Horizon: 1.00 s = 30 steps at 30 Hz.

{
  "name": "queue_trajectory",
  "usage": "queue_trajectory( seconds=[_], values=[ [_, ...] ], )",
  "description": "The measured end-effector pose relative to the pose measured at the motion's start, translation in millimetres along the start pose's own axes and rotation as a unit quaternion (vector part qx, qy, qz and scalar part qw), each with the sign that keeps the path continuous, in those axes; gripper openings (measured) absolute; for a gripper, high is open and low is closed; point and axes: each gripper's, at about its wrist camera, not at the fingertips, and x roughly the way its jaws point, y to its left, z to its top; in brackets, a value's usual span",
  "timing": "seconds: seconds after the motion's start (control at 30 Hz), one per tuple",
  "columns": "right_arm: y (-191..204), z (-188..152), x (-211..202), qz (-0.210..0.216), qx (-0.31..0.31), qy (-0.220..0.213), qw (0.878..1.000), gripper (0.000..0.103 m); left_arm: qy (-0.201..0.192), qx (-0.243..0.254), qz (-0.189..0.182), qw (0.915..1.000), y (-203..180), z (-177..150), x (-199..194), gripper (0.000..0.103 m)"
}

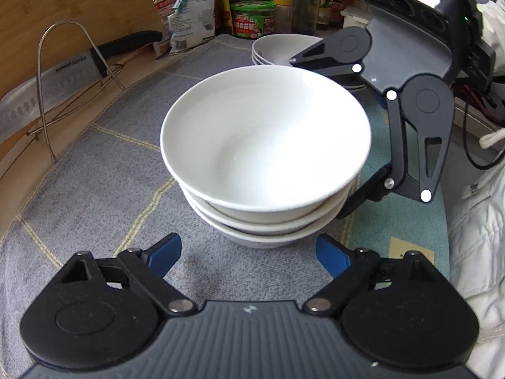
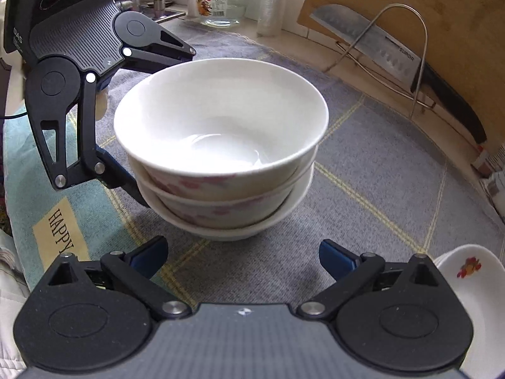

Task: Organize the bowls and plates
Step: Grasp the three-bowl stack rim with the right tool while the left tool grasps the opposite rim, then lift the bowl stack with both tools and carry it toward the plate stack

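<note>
A stack of three white bowls [image 1: 265, 145] stands on the grey checked cloth [image 1: 104, 189]. In the right wrist view the upper two bowls of the stack [image 2: 221, 132] show a pink pattern on the outside. My left gripper [image 1: 249, 252] is open, and its blue pads sit just short of the stack's base. My right gripper [image 2: 243, 252] is open in the same way on the opposite side. Each gripper also shows in the other's view, the right gripper [image 1: 320, 134] and the left gripper [image 2: 167, 126], with its fingers spread beside the stack.
A second stack of white dishes [image 1: 274, 47] sits behind, and a flowered plate [image 2: 473, 284] lies at the cloth's edge. A cleaver in a wire rack [image 1: 63, 79] leans on a wooden board [image 1: 63, 6]. Jars and bottles [image 1: 252, 19] line the back.
</note>
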Motion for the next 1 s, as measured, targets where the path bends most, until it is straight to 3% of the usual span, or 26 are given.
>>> queue_trajectory(
  seconds=[0.17,0.23,0.4,0.6,0.77,1.0],
  values=[
    [-2,5,-6,-0.004,-0.029,-0.011,1.0,0.099,-0.009,-0.018,-0.017,0.9996,9,0,4,0.091],
    [-5,6,-8,0.013,-0.027,-0.016,0.999,0.098,-0.011,-0.017,-0.022,0.9996,9,0,5,0.091],
    [1,3,-11,0.024,-0.045,-0.032,0.998,0.086,-0.007,0.009,-0.04,0.9991,7,8,8,0.09],
    [-2,0,-11,0.04,-0.044,-0.044,0.997,0.086,-0.001,0.03,-0.052,0.9982,9,15,9,0.089],
    [2,5,-13,0.03,-0.074,-0.04,0.996,0.086,-0.006,0.039,-0.054,0.9977,9,10,4,0.085],
    [1,14,-10,0.036,-0.102,-0.024,0.994,0.087,-0.02,0.097,-0.038,0.9944,4,7,1,0.087]
  ],
)
